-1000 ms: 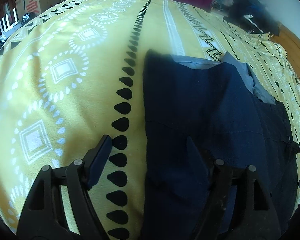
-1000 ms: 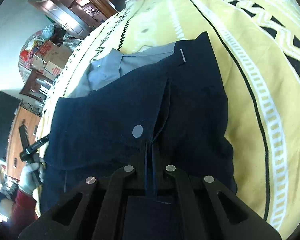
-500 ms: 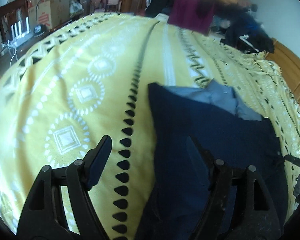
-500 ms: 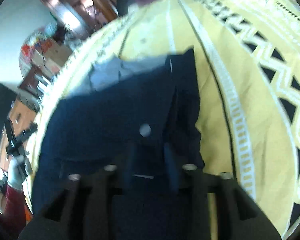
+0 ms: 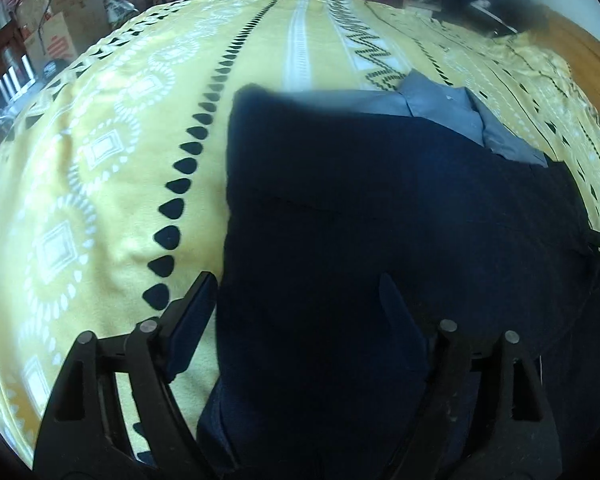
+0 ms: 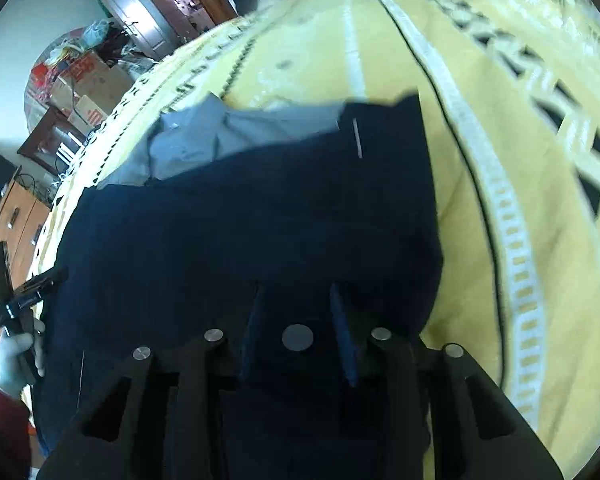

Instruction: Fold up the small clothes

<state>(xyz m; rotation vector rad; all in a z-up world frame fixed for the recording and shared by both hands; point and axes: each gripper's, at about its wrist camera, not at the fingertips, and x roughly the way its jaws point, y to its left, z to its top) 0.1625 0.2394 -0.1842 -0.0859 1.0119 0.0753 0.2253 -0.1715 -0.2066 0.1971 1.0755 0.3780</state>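
Readable text: none is showing in either view.
Boxes (image 5: 56,32): red print is showing on the cardboard, too blurred to read.
Boxes, right wrist view (image 6: 90,92): red marks are showing, illegible.
Garment (image 6: 240,240): a thin white bar and a plain round button are showing, no lettering.
Blanket (image 5: 100,200): pattern only.

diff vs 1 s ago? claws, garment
The right claw, shut on the navy garment by its silver snap, has just opened and let go. The left claw has opened slightly wider, straddling the garment's edge. The garment stays flat on the yellow blanket, grey lining showing.
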